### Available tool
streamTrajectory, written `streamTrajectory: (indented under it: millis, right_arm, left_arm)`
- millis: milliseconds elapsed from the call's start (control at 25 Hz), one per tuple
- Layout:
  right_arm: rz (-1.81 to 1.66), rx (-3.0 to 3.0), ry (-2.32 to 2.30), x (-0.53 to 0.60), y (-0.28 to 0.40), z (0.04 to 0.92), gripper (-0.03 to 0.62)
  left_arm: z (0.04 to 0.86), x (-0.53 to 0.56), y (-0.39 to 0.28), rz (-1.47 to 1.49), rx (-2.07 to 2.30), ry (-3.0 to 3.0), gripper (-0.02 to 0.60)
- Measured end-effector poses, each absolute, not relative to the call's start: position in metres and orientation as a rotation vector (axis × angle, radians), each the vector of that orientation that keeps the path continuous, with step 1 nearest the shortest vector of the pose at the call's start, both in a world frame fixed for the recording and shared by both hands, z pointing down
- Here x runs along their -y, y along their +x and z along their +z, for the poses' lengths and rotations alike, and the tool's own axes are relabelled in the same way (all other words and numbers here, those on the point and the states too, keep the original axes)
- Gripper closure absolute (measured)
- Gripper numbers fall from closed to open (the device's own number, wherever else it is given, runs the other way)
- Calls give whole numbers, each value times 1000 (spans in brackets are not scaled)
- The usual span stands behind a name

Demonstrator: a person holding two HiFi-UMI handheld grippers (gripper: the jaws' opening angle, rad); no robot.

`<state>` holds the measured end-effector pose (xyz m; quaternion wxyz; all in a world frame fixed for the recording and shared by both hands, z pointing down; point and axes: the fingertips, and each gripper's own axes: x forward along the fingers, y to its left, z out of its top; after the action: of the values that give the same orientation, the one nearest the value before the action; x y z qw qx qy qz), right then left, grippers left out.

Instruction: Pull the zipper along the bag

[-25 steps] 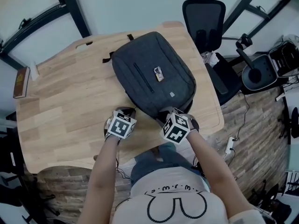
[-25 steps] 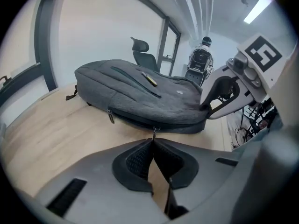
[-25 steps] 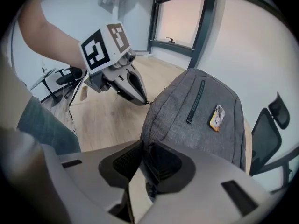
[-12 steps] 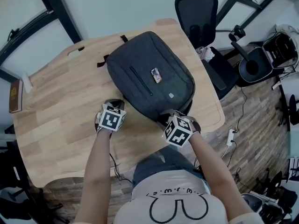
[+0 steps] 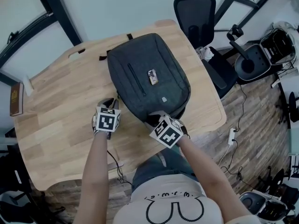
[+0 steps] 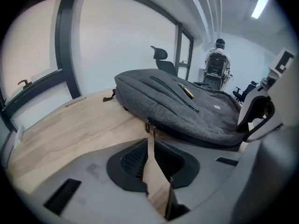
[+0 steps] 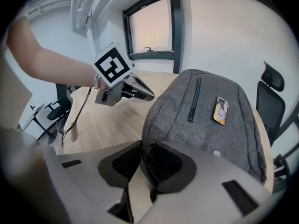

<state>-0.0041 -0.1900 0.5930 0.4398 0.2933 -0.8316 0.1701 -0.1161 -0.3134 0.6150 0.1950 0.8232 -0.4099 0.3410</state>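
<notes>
A grey backpack (image 5: 149, 78) lies flat on the wooden table (image 5: 60, 106), with a small yellow tag (image 5: 152, 76) on its front. My left gripper (image 5: 112, 102) is at the bag's left side. In the left gripper view it (image 6: 150, 139) is shut, and the lower end of the metal zipper pull (image 6: 149, 126) sits pinched at its tips. My right gripper (image 5: 152, 118) is at the bag's near bottom edge. In the right gripper view it (image 7: 142, 150) has the bag's fabric edge (image 7: 210, 120) between its pads; its jaws have just been opening a little around that fabric.
A black office chair (image 5: 194, 13) stands behind the table's far right corner, and a second chair (image 5: 254, 62) is on the floor to the right. A book (image 5: 15, 99) lies at the table's left edge. A cable (image 5: 114, 162) hangs over the near edge.
My left gripper has moved left and away from me along the bag's left side. My right gripper has shifted left along the bottom edge and rolled.
</notes>
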Motion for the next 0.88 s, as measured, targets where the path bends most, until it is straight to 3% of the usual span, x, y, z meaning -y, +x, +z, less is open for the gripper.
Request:
streamTrajectory:
  millis: [200, 520, 600, 760, 880]
  right_arm:
    - [492, 2105, 817, 198, -24, 590, 434]
    - [544, 2200, 884, 208, -17, 552, 310]
    - [517, 2215, 906, 212, -9, 537, 278]
    - [471, 2248, 967, 213, 18, 505, 278]
    - [419, 2291, 1046, 217, 45, 474, 328]
  left_arm:
    - [597, 302, -123, 854, 1168, 2310, 459]
    - [541, 277, -123, 691, 1283, 2371, 443]
    - [529, 268, -118, 667, 1304, 2382, 413]
    - [499, 253, -108, 575, 1395, 2389, 402]
    - [469, 243, -100, 458, 1481, 2396, 405]
